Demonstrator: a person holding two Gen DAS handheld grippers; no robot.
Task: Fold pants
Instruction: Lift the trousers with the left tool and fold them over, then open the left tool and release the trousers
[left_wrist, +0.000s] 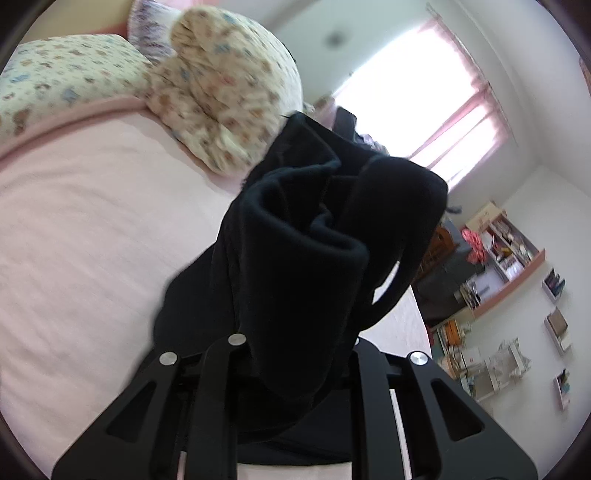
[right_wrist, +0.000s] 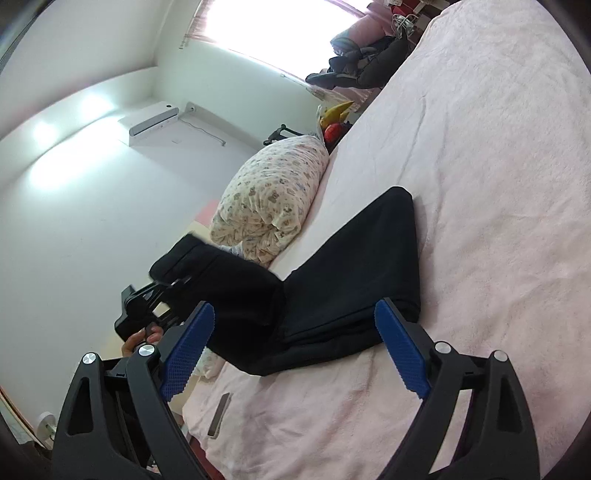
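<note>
My left claw (left_wrist: 291, 354) is clenched on a bunched end of the black pants (right_wrist: 354, 273), holding that end up off the bed — in its own view the cloth wells up between the jaws and hides the pads. From the right wrist view I can see the same claw (right_wrist: 173, 282) held by a hand (right_wrist: 142, 338) off the bed's edge, with the raised end of the pants draped over it. The rest of the pants lies flat on the pink bedsheet (right_wrist: 480, 184), its long axis running away from me toward the far end, which rests near the patterned pillow (right_wrist: 275, 199).

My right claw (right_wrist: 295, 354) is released, nothing between its blue pads (right_wrist: 188, 347), and it sits just short of the near edge of the flat part — so it is the nearer one to the cloth still on the bed. I judge the fold turns on carrying the lifted end along that long axis over the flat part.

The sheet is soft and a bit rumpled. A bright window (left_wrist: 417, 96) and cluttered shelves (left_wrist: 498, 266) lie beyond.
</note>
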